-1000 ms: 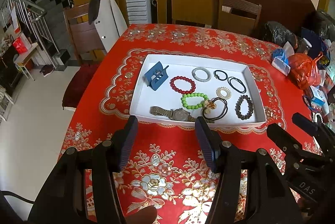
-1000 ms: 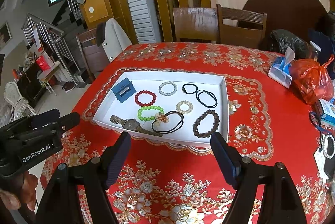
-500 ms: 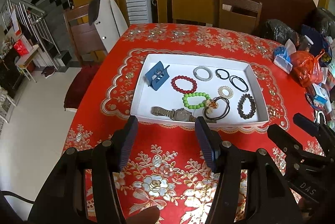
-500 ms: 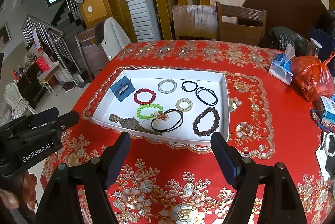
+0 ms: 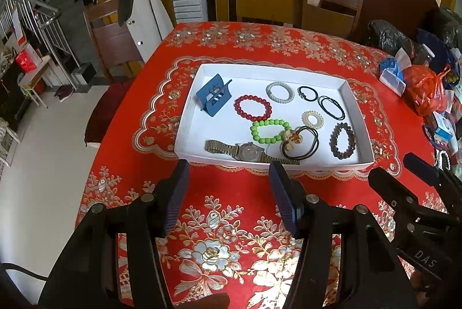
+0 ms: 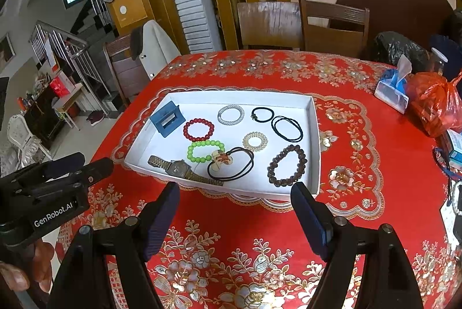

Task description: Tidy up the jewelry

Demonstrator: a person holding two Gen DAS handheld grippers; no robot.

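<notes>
A white tray (image 5: 187, 118) (image 6: 314, 135) sits on the red floral tablecloth. It holds a blue hair clip (image 5: 213, 99) (image 6: 167, 119), a red bead bracelet (image 5: 252, 108) (image 6: 198, 129), a green bead bracelet (image 5: 270, 131) (image 6: 205, 151), a metal watch (image 5: 248, 151) (image 6: 179, 167), a dark bead bracelet (image 5: 342, 140) (image 6: 287, 168), black cords with a pendant (image 5: 300, 141) (image 6: 231, 163) and several hair ties. My left gripper (image 5: 228, 181) and right gripper (image 6: 235, 203) are open and empty, above the cloth just in front of the tray.
At the table's right edge lie an orange plastic bag (image 5: 426, 90) (image 6: 434, 103), a tissue pack (image 5: 392, 75) (image 6: 392, 90), black bags and small boxes. Wooden chairs (image 6: 332, 25) stand behind the table. The table's left edge drops to the floor.
Both grippers have edged slightly forward and lower toward the tray. Their jaws stay open. The jewelry has not moved.
</notes>
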